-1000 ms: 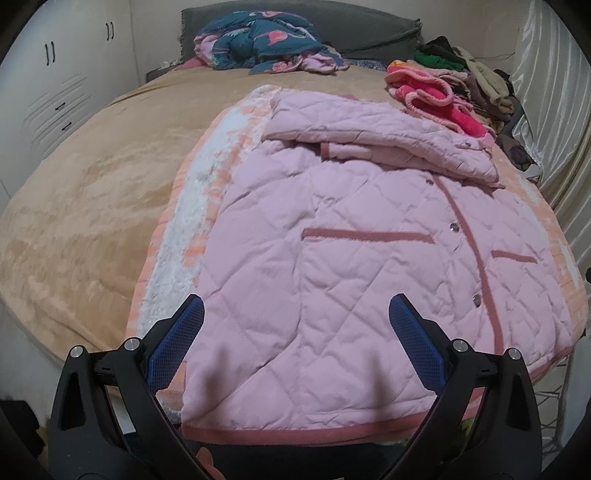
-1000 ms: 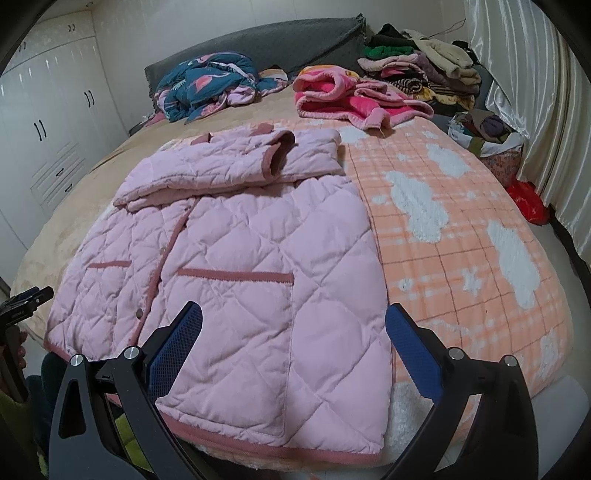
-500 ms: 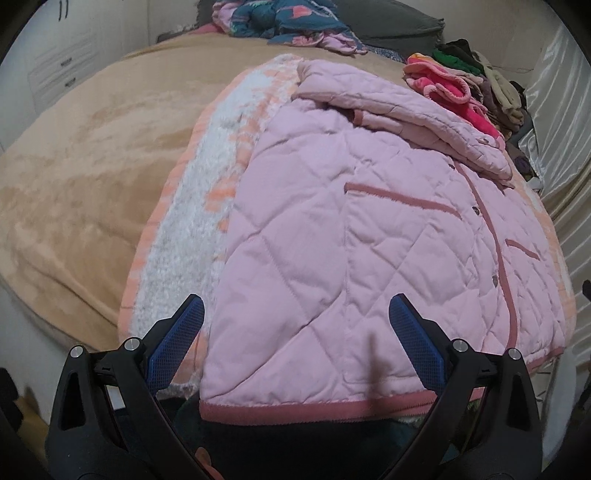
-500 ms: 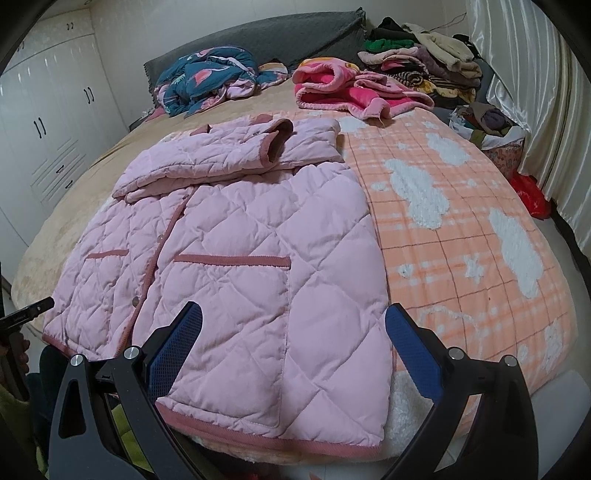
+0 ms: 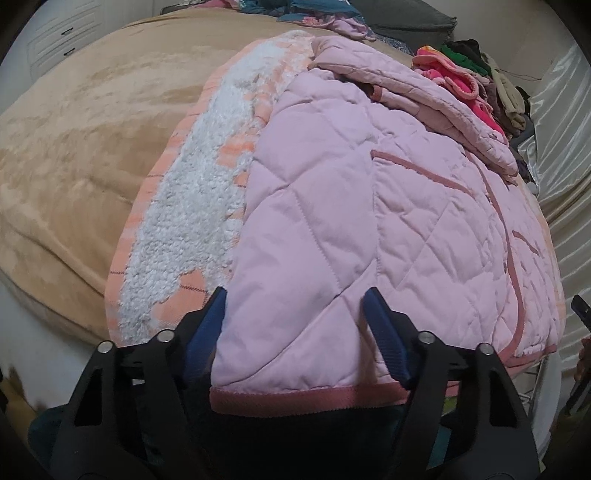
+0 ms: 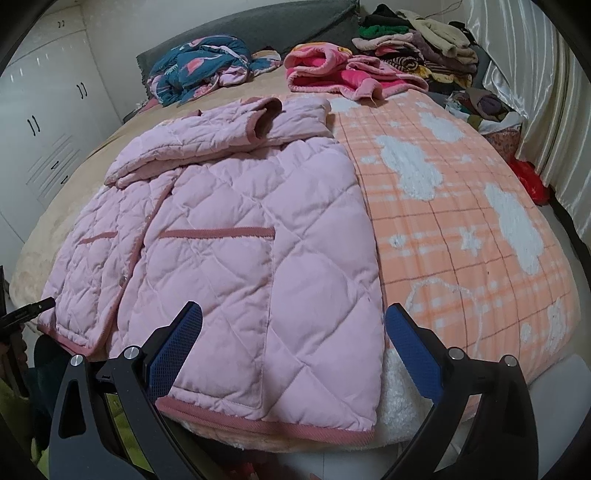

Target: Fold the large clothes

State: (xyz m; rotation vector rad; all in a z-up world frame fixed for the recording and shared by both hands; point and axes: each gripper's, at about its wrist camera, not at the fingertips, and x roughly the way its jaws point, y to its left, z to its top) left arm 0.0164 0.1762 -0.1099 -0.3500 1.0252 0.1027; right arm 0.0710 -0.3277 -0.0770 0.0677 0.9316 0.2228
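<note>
Your left gripper is spread wide, straddling the pink quilted jacket at its hem corner, not pinching. Your right gripper is also spread over the hem at 6 o'clock. Jacket lies flat on the orange plaid blanket, sleeves folded across at 12 o'clock.

A bed with a tan cover fills the room, a grey headboard at upper centre. White wardrobe doors with dark handles stand at the left. Shiny pale curtains hang down the right edge.
</note>
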